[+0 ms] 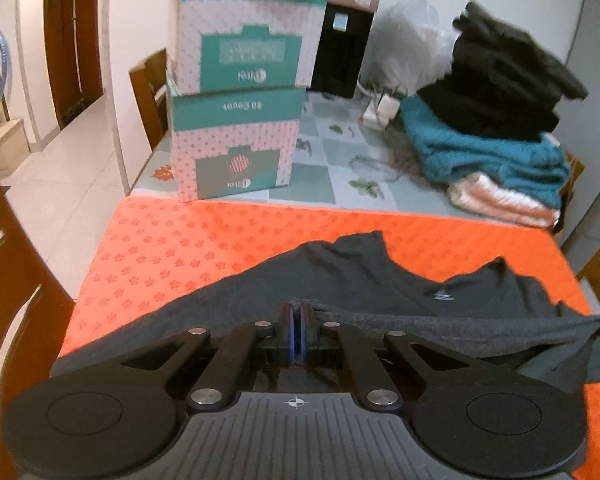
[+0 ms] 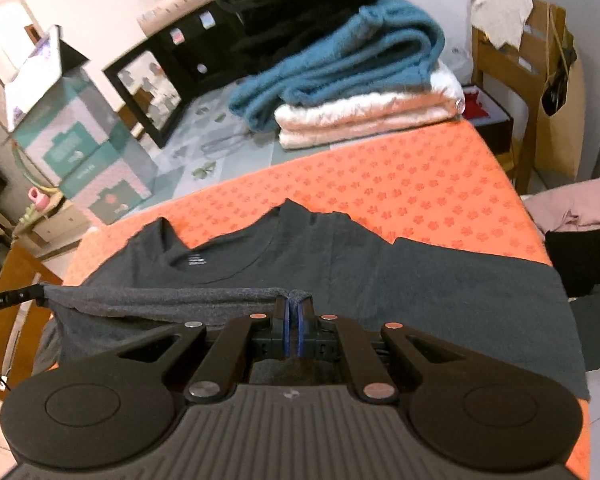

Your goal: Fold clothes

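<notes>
Step in hand, as judged: first fold of the dark t-shirt (image 2: 340, 264), spread on the orange mat (image 2: 420, 176) directly ahead of both tools. Left gripper (image 1: 298, 314) and right gripper (image 2: 294, 306) each pressed together on the near hem, lifted taut between them. Next: carry hem forward toward the collar (image 2: 228, 268), level and evenly tensioned.

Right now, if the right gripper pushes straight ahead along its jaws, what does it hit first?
The right gripper, shut on the hem, would first meet the dark grey T-shirt near the collar, then bare orange mat. Depth is uncertain.
</notes>
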